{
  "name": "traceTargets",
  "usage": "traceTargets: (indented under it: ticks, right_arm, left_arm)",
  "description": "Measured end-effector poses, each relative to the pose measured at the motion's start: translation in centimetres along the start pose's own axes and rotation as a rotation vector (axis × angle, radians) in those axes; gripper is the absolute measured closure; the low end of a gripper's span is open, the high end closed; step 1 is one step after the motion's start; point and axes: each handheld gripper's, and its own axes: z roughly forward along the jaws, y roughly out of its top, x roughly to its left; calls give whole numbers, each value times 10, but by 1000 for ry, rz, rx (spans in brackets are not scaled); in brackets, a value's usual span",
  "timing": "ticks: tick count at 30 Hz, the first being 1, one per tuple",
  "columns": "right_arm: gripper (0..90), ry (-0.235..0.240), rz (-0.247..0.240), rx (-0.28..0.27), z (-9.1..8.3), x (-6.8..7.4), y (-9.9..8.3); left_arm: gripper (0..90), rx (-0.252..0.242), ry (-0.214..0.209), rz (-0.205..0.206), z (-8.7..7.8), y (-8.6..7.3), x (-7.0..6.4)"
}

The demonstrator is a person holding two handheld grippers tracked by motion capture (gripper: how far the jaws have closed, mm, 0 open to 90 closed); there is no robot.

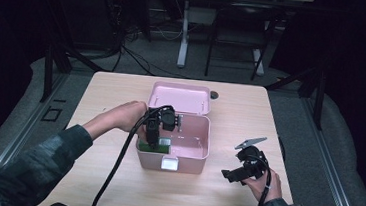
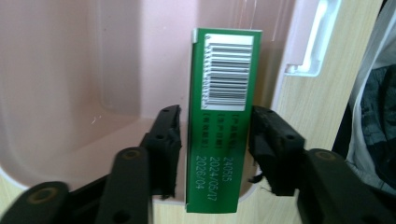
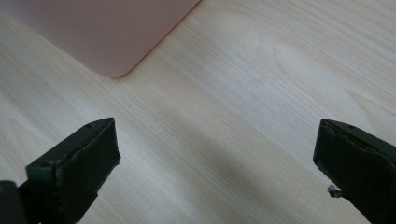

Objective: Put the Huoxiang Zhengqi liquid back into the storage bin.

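A pink storage box stands open at the middle of the table, its lid tipped back. My left gripper reaches down into the box's front left corner, shut on a narrow green carton. In the left gripper view the green carton, with a white barcode and printed dates, stands lengthwise between the jaws of my left gripper, against the pink box's inner wall. My right gripper rests on the table to the box's right. It stands wide open over bare wood, with nothing between its jaws.
The box has a white latch on its front wall. One pink corner of the box lies ahead of my right gripper. A small dark object sits on the table just behind the lid. Cables trail from both grippers toward the front edge.
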Motion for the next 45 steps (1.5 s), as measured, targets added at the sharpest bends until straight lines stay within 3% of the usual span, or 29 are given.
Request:
traceTargets:
  ticks: [13, 17, 25, 32, 37, 45]
  right_arm:
    - [0, 6, 2, -8, 0, 1, 0]
    - [0, 7, -4, -7, -1, 1, 0]
    - [0, 23, 13, -5, -1, 1, 3]
    - [6, 18, 15, -10, -4, -1, 6]
    - [8, 31, 24, -23, -6, -3, 10]
    - [11, 60, 35, -44, -7, -5, 19]
  left_arm:
    - [301, -53, 13, -91, -6, -8, 7]
    - [219, -88, 14, -127, -13, -14, 9]
    - [150, -170, 39, -206, -29, -32, 14]
    - [116, -258, 58, -322, -36, -55, 19]
    - [81, -292, 72, -396, -35, -72, 25]
    - [56, -324, 86, -521, -18, -92, 32]
